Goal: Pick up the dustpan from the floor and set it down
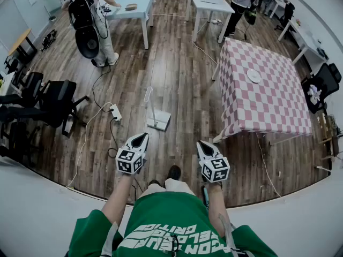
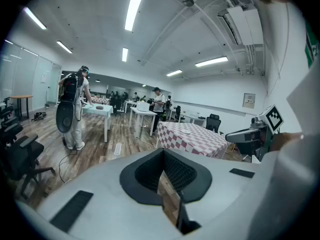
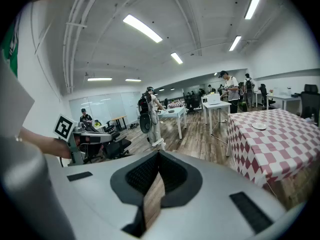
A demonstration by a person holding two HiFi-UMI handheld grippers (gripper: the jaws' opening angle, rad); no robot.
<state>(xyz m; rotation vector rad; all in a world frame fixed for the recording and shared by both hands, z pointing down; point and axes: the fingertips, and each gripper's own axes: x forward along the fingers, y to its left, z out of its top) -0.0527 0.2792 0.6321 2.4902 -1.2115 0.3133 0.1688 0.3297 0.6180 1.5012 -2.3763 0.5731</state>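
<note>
A white long-handled dustpan (image 1: 158, 120) stands on the wood floor ahead of me, its handle rising up and to the left. It shows small and far off as the dustpan (image 2: 118, 149) in the left gripper view. My left gripper (image 1: 142, 137) hangs in the air short of it, slightly to its left, jaws shut with nothing between them. My right gripper (image 1: 202, 143) is level with the left one, further right of the dustpan, and also stands shut and empty. Neither gripper touches the dustpan.
A table with a pink checked cloth (image 1: 262, 98) and a white plate (image 1: 254, 75) stands to the right. A power strip (image 1: 115, 112) with cables lies left of the dustpan. Black office chairs (image 1: 48, 103) crowd the left. Two people (image 1: 91, 25) stand by white tables (image 1: 134, 7) at the back.
</note>
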